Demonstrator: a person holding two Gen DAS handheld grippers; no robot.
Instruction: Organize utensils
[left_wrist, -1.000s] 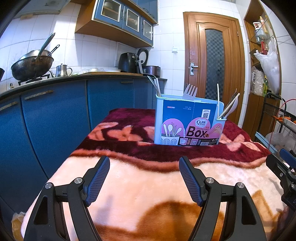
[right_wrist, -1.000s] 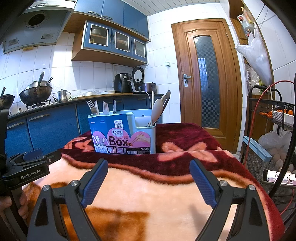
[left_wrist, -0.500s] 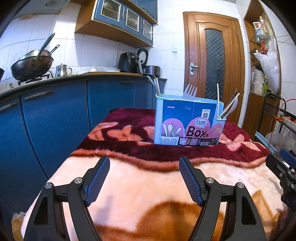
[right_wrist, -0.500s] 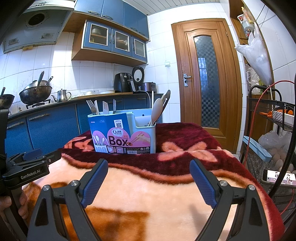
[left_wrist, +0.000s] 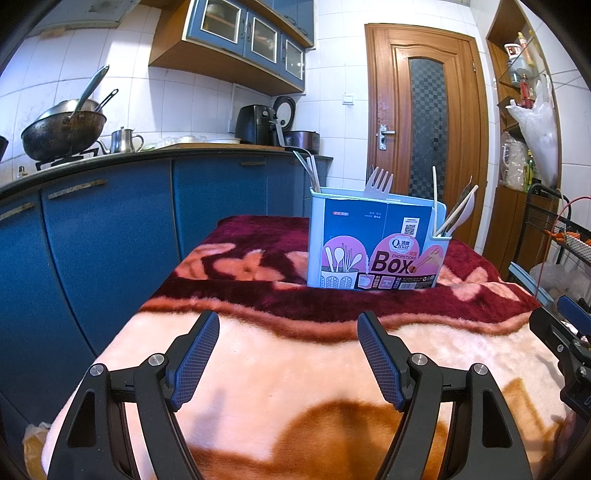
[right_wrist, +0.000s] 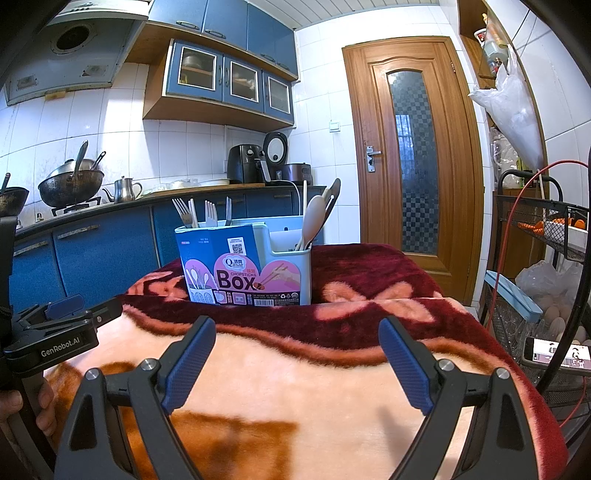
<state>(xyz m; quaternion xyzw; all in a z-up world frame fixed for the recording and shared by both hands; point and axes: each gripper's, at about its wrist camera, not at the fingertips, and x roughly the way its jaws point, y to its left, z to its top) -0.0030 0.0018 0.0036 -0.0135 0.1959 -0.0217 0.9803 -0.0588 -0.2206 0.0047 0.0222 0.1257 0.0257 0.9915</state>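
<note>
A light blue utensil box (left_wrist: 376, 240) with a "Chopsticks Box" label stands on the blanket-covered table (left_wrist: 295, 369); it also shows in the right wrist view (right_wrist: 247, 266). Forks (left_wrist: 378, 181), chopsticks (left_wrist: 435, 199) and spoons (right_wrist: 314, 221) stand upright in its compartments. My left gripper (left_wrist: 288, 354) is open and empty, low over the near part of the blanket, well short of the box. My right gripper (right_wrist: 297, 362) is open and empty too, beside the left one (right_wrist: 55, 332).
Blue kitchen cabinets (left_wrist: 103, 236) run along the left with a wok (left_wrist: 62, 129), kettle and air fryer on the counter. A wooden door (left_wrist: 424, 140) is behind. A wire rack (right_wrist: 546, 258) with eggs and a phone stands right of the table.
</note>
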